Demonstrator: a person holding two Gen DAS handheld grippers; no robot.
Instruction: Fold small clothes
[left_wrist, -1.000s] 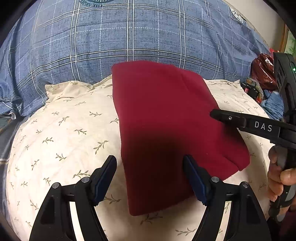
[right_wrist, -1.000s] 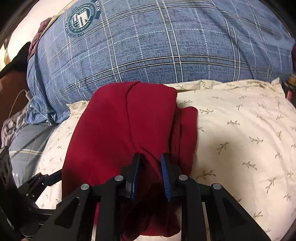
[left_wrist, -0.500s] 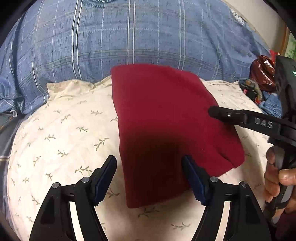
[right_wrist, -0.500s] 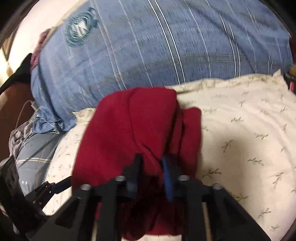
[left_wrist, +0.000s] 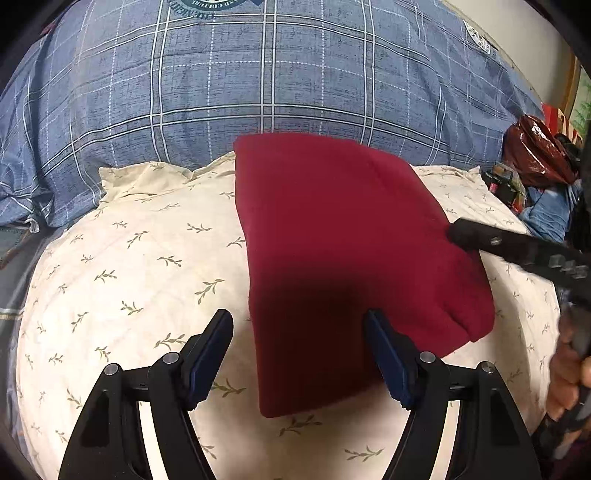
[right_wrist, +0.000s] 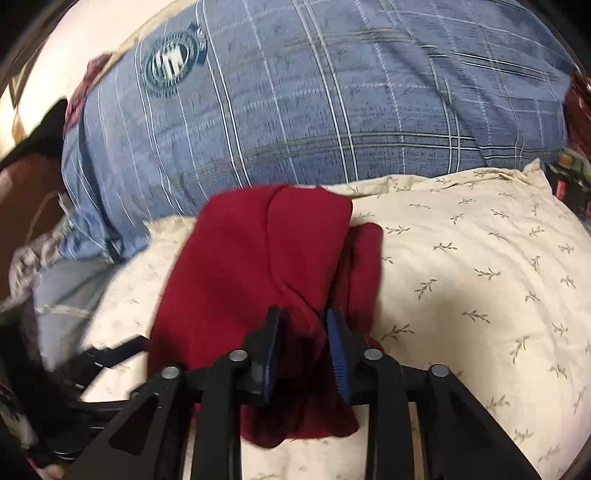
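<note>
A cream leaf-print pillow (left_wrist: 140, 266) is my work surface, propped against a blue plaid pillow (left_wrist: 295, 74), with clutter off to the right. The red garment (left_wrist: 332, 240) lies folded on the cream pillow. It looks soft, light and limp, so I'd take it by a doubled edge rather than a single layer. My left gripper (left_wrist: 300, 356) hovers wide apart over its near corner, holding nothing. My right gripper (right_wrist: 306, 350) has just been opening, cloth between its jaws but no longer pinched.
</note>
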